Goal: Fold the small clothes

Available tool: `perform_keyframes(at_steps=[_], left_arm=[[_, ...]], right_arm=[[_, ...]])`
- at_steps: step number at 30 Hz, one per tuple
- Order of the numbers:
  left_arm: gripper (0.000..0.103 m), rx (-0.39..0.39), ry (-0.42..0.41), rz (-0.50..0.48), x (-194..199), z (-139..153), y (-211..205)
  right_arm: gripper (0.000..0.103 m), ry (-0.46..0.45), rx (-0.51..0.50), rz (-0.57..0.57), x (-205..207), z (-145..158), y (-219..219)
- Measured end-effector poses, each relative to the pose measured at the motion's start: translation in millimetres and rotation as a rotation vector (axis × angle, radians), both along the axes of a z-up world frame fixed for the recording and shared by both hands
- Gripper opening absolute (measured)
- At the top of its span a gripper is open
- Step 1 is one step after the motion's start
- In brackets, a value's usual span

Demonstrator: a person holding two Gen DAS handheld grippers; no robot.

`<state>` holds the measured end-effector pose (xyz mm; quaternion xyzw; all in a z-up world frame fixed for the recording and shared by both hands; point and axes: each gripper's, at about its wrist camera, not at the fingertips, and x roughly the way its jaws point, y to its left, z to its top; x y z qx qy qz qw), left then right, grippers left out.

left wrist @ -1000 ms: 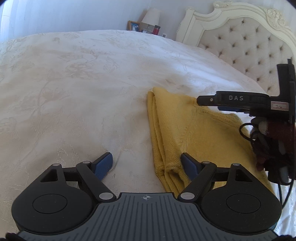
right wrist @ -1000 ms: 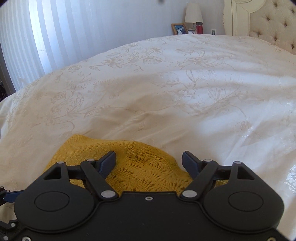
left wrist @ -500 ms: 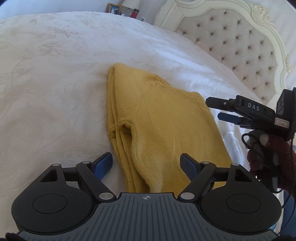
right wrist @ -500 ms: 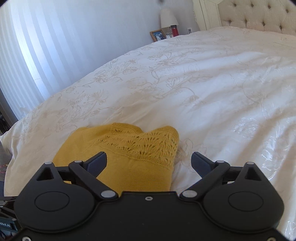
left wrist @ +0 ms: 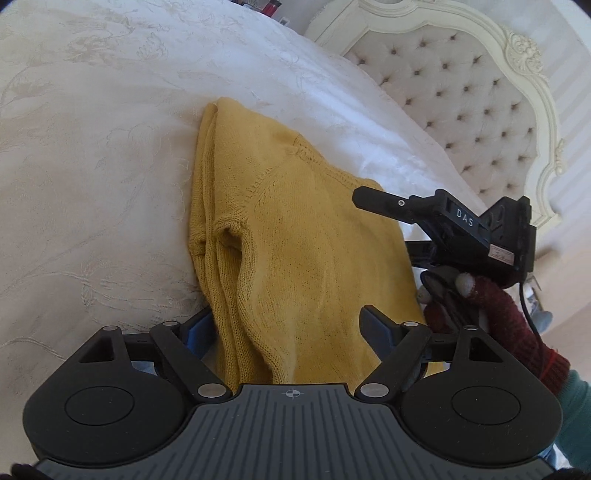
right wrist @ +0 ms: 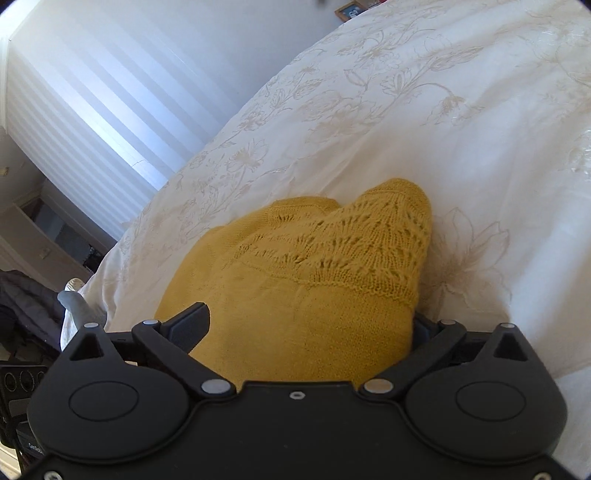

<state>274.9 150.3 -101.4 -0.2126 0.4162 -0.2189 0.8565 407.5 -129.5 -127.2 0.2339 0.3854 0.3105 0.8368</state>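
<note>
A folded mustard-yellow knit sweater (left wrist: 295,236) lies on the white embroidered bedspread (left wrist: 92,166). My left gripper (left wrist: 291,328) is open, its blue-padded fingers either side of the sweater's near end. In the left wrist view my right gripper (left wrist: 417,229) sits at the sweater's right edge, held by a red-gloved hand. In the right wrist view the right gripper (right wrist: 310,325) is open and straddles the sweater (right wrist: 314,280), whose lace-pattern part points away. The cloth hides most of its right finger.
A tufted cream headboard (left wrist: 480,96) stands at the far right. A striped wall or blind (right wrist: 92,92) and a dark cluttered floor area (right wrist: 33,295) lie beyond the bed's left edge. A picture frame (right wrist: 351,9) stands at the far side.
Both grippers have moved in over the sweater, from beside its edges to straddling it. Both stay open. The sweater looks unmoved.
</note>
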Motion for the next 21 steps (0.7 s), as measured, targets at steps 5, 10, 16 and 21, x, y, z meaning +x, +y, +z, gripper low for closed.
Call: perform_keyframes(at_steps=[5, 10, 16, 21], left_arm=[[0.08, 0.038, -0.049, -0.027, 5, -1, -10], [0.08, 0.054, -0.088, -0.052, 8, -2, -19], [0.078, 0.005, -0.074, -0.064, -3, -3, -15], [0.016, -0.04, -0.028, -0.023, -3, -12, -8]], right_arm=[[0.103, 0.003, 0.059, 0.03, 15, -4, -3], [0.103, -0.003, 0.086, 0.047, 24, -6, -3], [0.098, -0.021, 0.096, 0.064, 18, -4, -9], [0.05, -0.016, 0.027, -0.006, 11, -2, -15]])
